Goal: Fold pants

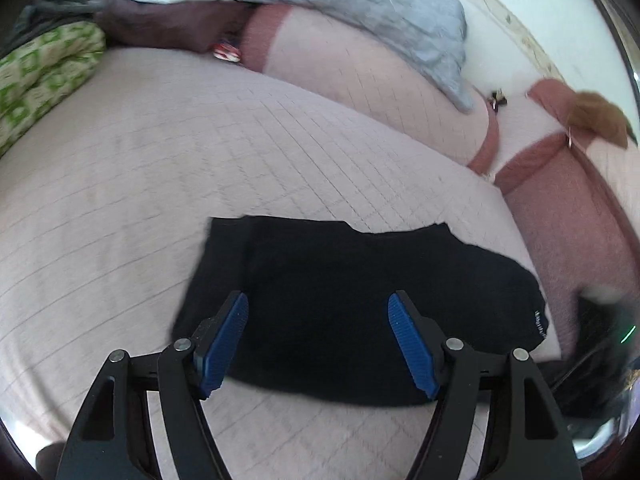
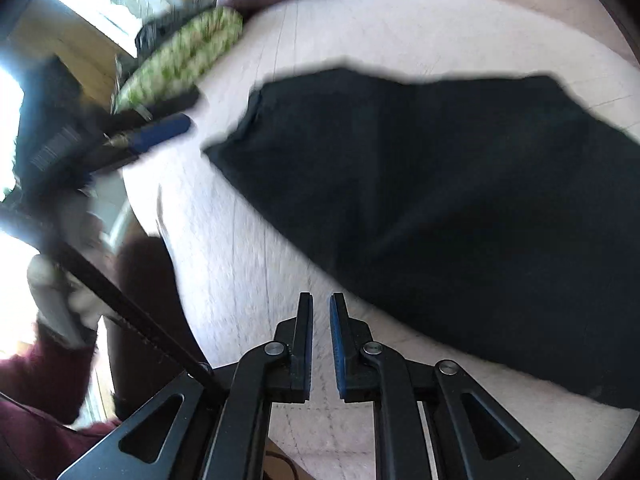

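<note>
Pants: black cloth, matt, smooth, with no visible weave; bedcover: pale quilted cloth, stitched in a grid, matt; left gripper: black matt plastic arms, round bright metal pivot pins, blue ribbed pads; right gripper: same black matt arms, metal pins; pillow: grey-blue quilted cloth; folded blanket: green-and-cream printed cloth.

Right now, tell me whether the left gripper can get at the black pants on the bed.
Probably yes. The left gripper hangs open right over the black pants, which lie flat on the quilted bed cover. Nothing sits between its fingers and the cloth, and the right gripper is off to the side.
</note>
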`<state>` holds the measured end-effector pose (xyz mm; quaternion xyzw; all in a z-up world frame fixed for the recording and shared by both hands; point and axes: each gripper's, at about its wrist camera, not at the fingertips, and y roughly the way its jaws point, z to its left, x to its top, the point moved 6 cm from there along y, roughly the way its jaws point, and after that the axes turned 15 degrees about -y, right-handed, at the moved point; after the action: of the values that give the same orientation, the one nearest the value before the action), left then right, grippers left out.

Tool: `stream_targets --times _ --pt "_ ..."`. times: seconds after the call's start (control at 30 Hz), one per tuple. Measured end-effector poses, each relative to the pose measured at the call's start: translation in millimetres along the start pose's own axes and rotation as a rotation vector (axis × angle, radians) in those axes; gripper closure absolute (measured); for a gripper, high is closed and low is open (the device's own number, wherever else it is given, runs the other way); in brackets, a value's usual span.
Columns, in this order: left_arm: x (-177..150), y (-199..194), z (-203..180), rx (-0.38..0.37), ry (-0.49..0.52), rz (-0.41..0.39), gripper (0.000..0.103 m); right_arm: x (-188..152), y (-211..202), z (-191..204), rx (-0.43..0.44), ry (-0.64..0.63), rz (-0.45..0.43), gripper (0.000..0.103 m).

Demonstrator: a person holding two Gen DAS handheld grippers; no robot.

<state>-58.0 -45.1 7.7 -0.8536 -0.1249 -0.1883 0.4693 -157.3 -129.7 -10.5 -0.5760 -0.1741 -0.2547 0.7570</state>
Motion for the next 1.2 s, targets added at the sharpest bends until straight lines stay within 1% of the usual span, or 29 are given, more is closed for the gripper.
stream_targets --times 0.03,0.1,0.13,0.2,0.27,0.3,0.33,0.37,0.47,0.5,0.57,0.6,0.67,0.7,0.77,0.87,0.9,0.93,0.97,1.0,1.03,1.1,1.17,1.2 --pt "-0.5 9.5 -0.5 0.002 0.007 0.009 0.031 8.9 -10.3 -11.4 -0.044 0.015 -0.026 0.091" --pt "-3.2 30.1 3.7 0.023 0.012 0.026 0.031 28.1 -29.9 -45.3 -0.185 0.052 -0.063 0.09" --pt "-5.5 38.9 7.3 0.026 0.01 0.037 0.031 34.6 -35.6 -60.3 -0.238 0.069 -0.072 0.09" --pt "-10.0 46.8 12.1 0.023 0.015 0.035 0.031 50.0 -40.7 -87.0 -0.311 0.1 -0.087 0.088" --pt "-14.2 45.8 10.5 0.017 0.066 0.006 0.031 67.3 -40.1 -110.4 -0.39 0.106 -0.092 0.066" --pt "-16.4 45.8 10.0 0.023 0.088 -0.001 0.031 78.5 -35.9 -123.1 -0.431 0.097 -0.092 0.042" --pt "-18.3 46.7 9.4 0.03 0.109 -0.008 0.031 87.2 -30.4 -130.1 -0.454 0.096 -0.089 0.032" --pt "-20.7 48.2 8.3 0.039 0.13 -0.019 0.031 95.2 -23.4 -140.6 -0.472 0.102 -0.079 0.032" --pt "-24.2 51.8 3.7 0.059 0.166 -0.034 0.027 106.6 -3.1 -168.0 -0.461 0.146 -0.021 0.032" --pt "-25.0 52.4 2.5 0.064 0.176 -0.037 0.026 108.1 8.0 -173.3 -0.454 0.152 0.01 0.034" --pt "-25.1 52.8 2.0 0.067 0.181 -0.039 0.026 106.8 24.6 -175.9 -0.426 0.133 0.084 0.071" --pt "-24.4 52.5 2.8 0.065 0.178 -0.038 0.026 105.5 32.5 -176.6 -0.475 0.095 0.15 0.089" --pt "-22.4 53.9 2.6 0.06 0.174 -0.035 0.025 111.9 34.9 -175.0 -0.502 0.055 0.166 0.092" --pt "-22.2 54.7 2.1 0.06 0.178 -0.034 0.023 117.1 34.2 -179.7 -0.518 0.065 0.167 0.098" --pt "-23.0 55.2 0.5 0.068 0.19 -0.036 0.022 127.8 35.4 -189.9 -0.553 0.094 0.165 0.101" --pt "-22.4 54.6 -1.4 0.069 0.196 -0.038 0.022 138.1 40.2 -200.9 -0.648 0.084 0.186 0.102" --pt "-21.3 52.3 -0.1 0.056 0.186 -0.039 0.022 141.0 39.0 -200.2 -0.651 0.094 0.174 0.102" --pt "-20.2 49.1 1.3 0.038 0.171 -0.038 0.022 143.3 35.0 -200.1 -0.645 0.11 0.148 0.1" --pt "-16.5 43.4 2.7 0.001 0.138 -0.037 0.022 147.5 28.6 -196.2 -0.64 0.126 0.109 0.098" --pt "-13.9 37.6 4.9 -0.027 0.113 -0.04 0.022 150.1 18.8 -188.8 -0.636 0.133 0.067 0.092" --pt "-8.8 30.0 8.0 -0.054 0.083 -0.052 0.022 150.9 8.8 -185.3 -0.631 0.127 0.047 0.084" --pt "5.4 8.3 19.7 -0.096 0.007 -0.113 0.022 154.3 -1.7 -159.8 -0.599 0.084 0.021 0.08" --pt "18.1 -9.2 38.5 -0.095 -0.077 -0.167 0.022 156.6 -2.6 -133.2 -0.544 0.046 0.012 0.079" --pt "22.2 -14.6 52.3 -0.064 -0.132 -0.186 0.022 157.8 -1.7 -115.5 -0.501 0.024 0.006 0.075"
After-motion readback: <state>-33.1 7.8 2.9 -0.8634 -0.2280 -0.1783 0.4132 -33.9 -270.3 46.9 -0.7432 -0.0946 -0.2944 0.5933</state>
